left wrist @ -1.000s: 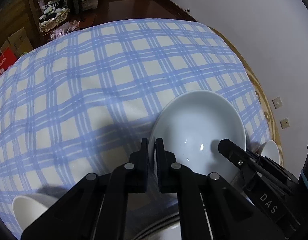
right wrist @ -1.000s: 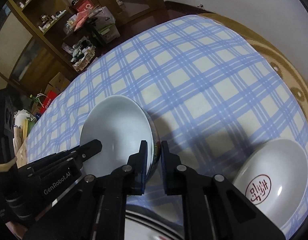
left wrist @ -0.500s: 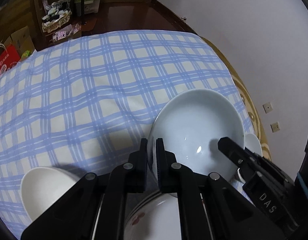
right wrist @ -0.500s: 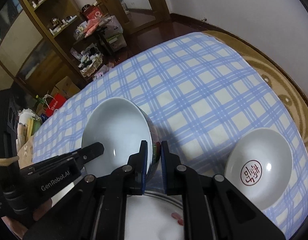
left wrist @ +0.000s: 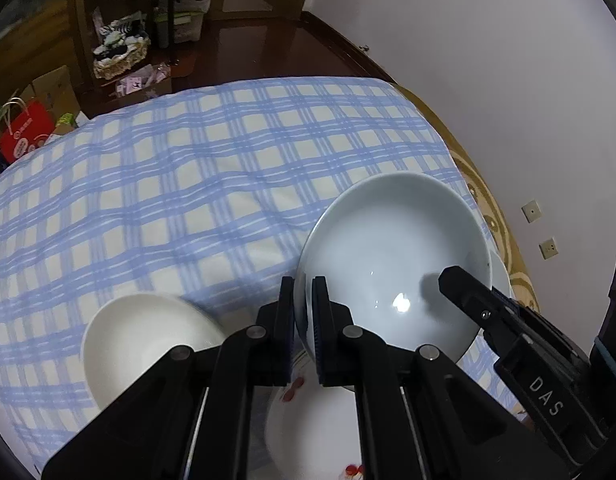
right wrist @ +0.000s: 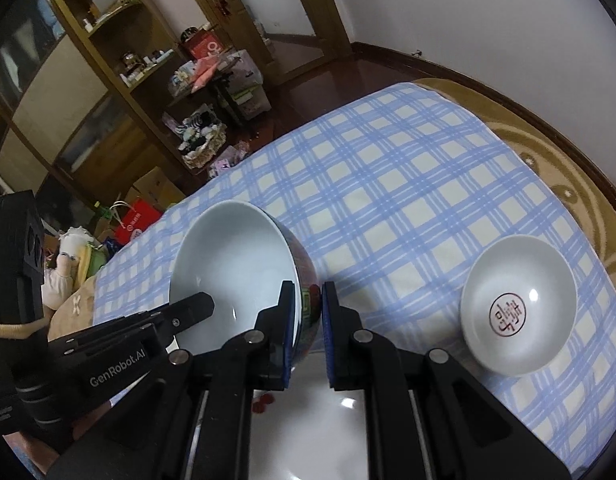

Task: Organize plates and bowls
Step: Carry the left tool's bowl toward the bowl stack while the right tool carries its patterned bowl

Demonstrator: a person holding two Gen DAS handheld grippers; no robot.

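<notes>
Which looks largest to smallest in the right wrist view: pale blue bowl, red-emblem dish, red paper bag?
1. Pale blue bowl, though it is held close to the camera, which inflates it.
2. Red-emblem dish.
3. Red paper bag, far off on the floor, so its true size is unsure.

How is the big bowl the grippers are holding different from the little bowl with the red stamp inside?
The big bowl is held by its rim between both grippers, above a plate; the little bowl sits alone on the checked tablecloth. The big bowl looks wider and deeper than the little bowl. The big bowl is plain inside with a colored pattern outside; the little bowl has a red round stamp in its middle. Both are round, pale, empty and open side up.
</notes>
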